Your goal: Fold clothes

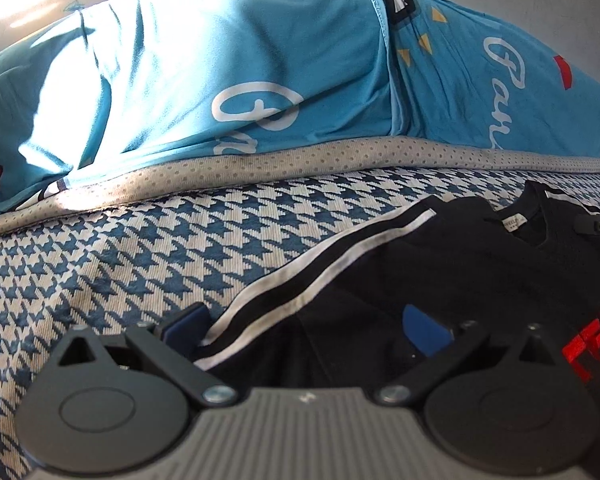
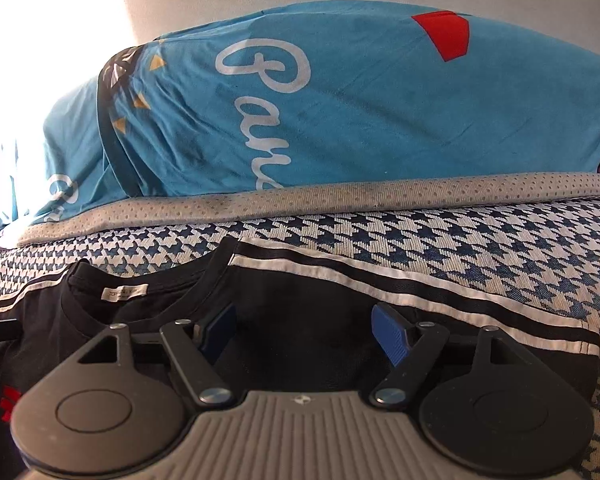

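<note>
A black T-shirt (image 1: pixel 440 264) with white stripes along its shoulders lies flat on the houndstooth bed cover (image 1: pixel 100 264), neck label facing up. My left gripper (image 1: pixel 304 324) is open, its blue pads spread wide low over the striped left sleeve, and the fabric lies loose between them. In the right wrist view the same T-shirt (image 2: pixel 300 300) fills the lower half, with its collar and label to the left. My right gripper (image 2: pixel 304 330) is open too, just above the right shoulder below the stripes, and its pads press on nothing.
Two turquoise pillows (image 2: pixel 340 112) with white script lettering lie along the far side, on a grey dotted sheet edge (image 2: pixel 340 196). Strong sunlight washes out the upper left. The blue and white houndstooth cover (image 2: pixel 520 248) stretches past the shirt on both sides.
</note>
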The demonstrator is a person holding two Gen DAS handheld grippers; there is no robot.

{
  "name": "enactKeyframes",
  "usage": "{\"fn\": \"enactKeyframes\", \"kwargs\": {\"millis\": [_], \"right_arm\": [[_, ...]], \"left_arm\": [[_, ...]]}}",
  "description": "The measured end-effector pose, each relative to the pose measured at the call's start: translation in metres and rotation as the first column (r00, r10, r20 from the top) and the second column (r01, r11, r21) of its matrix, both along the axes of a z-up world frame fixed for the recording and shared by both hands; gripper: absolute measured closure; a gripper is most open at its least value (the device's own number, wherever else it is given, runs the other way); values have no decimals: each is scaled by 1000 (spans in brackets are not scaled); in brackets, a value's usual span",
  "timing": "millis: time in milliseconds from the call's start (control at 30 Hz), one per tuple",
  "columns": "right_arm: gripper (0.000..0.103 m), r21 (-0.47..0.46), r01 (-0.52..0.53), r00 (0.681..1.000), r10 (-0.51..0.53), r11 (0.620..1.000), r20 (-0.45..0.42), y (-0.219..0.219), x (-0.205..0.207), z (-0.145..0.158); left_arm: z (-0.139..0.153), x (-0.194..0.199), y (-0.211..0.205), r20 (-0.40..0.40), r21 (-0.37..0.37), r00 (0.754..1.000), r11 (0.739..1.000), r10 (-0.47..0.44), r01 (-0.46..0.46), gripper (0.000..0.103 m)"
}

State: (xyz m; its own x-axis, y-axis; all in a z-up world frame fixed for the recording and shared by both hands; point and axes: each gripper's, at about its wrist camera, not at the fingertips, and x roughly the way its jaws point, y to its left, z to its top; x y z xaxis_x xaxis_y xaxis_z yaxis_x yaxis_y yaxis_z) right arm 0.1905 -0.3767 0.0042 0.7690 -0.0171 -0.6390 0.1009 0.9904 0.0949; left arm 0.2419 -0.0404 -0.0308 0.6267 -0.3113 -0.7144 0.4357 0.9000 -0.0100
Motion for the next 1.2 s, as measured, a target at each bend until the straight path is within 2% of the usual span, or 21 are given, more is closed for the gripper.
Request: {"fn": "enactKeyframes", "kwargs": {"millis": [100, 233, 267, 333, 367, 400, 433, 533, 667, 733, 933, 1200], "right_arm": [[37, -84, -31, 1000, 31, 996, -2, 11, 4, -2], [64, -96, -65, 998, 66, 993, 11, 16, 5, 0], [72, -96, -70, 997, 72, 993, 14, 16, 5, 0], [83, -100, -80, 996, 82, 992, 18, 18, 6, 0], [91, -97, -85, 996, 87, 992, 19, 19, 6, 1], [94, -98, -89, 996, 92, 991, 20, 20, 7, 1], [96, -109, -91, 995, 94, 990, 21, 22, 7, 1], [98, -134, -91, 995, 95, 987, 25, 25, 6, 0], [99, -124, -78, 996, 82, 989, 31, 25, 5, 3], [99, -123, -72, 996, 77, 990, 35, 25, 5, 4], [99, -127, -61, 997, 68, 990, 49, 26, 2, 9], [99, -129, -53, 997, 61, 990, 57, 26, 1, 12]], "left_arm": [[1, -4, -12, 9, 11, 999, 999, -43, 43, 0], [1, -7, -17, 29, 12, 998, 999, -52, 52, 2], [2, -8, -18, 34, 11, 998, 998, -57, 56, 6], [5, -12, -20, 45, 6, 996, 997, -76, 76, 18], [7, -14, -22, 52, 4, 995, 996, -91, 91, 30], [9, -16, -25, 61, 7, 993, 995, -103, 103, 39], [10, -19, -28, 73, 14, 991, 994, -113, 112, 43], [11, -25, -34, 96, 33, 988, 992, -121, 118, 52], [14, -27, -35, 116, 55, 988, 994, -99, 93, 76], [14, -29, -36, 138, 85, 986, 993, -91, 80, 84], [10, -39, -48, 198, 175, 977, 983, -85, 50, 89], [11, -40, -47, 202, 166, 977, 985, -70, 36, 92]]}}
